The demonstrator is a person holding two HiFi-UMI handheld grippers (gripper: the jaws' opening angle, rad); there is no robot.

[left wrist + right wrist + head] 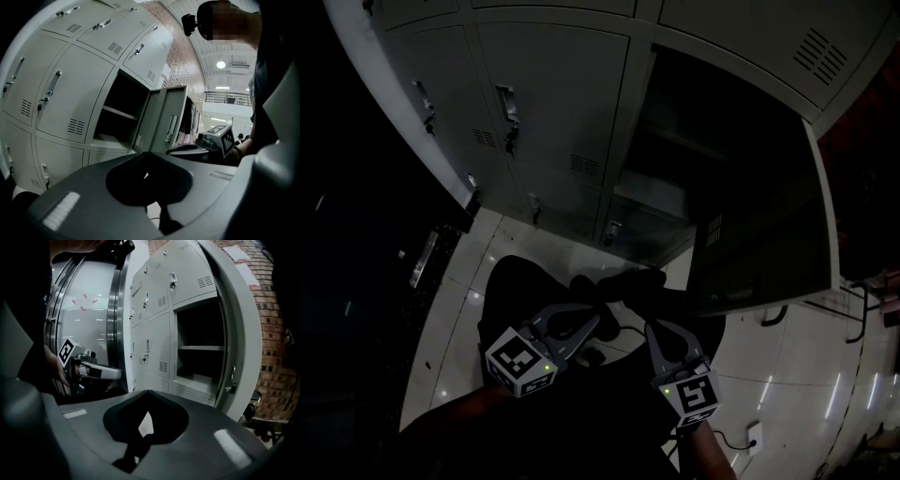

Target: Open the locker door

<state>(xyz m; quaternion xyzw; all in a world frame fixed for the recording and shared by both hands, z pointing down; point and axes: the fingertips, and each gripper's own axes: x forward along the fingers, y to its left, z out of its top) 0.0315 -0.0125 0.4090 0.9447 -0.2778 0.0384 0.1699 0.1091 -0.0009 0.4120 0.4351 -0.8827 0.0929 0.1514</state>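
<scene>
The grey locker bank [553, 103] stands ahead. One compartment [675, 159] is open, dark inside, with a shelf. Its door [764, 220] hangs swung out to the right. Both grippers are held low near the person's body, apart from the lockers. My left gripper [598, 317] is shut with nothing in it, and so is my right gripper [654, 330]. In the left gripper view the jaws meet at the left gripper [143, 157], with the open compartment [123, 112] and its door [165, 119] beyond. In the right gripper view the right gripper [147, 392] is shut, facing the open compartment [199, 345].
Closed locker doors with handles [508, 105] flank the open one. The floor [534, 253] is pale glossy tile. A cable and socket [752, 436] lie at the lower right. A brick wall [276, 333] stands beside the lockers, and a large round frame [112, 319] on the other side.
</scene>
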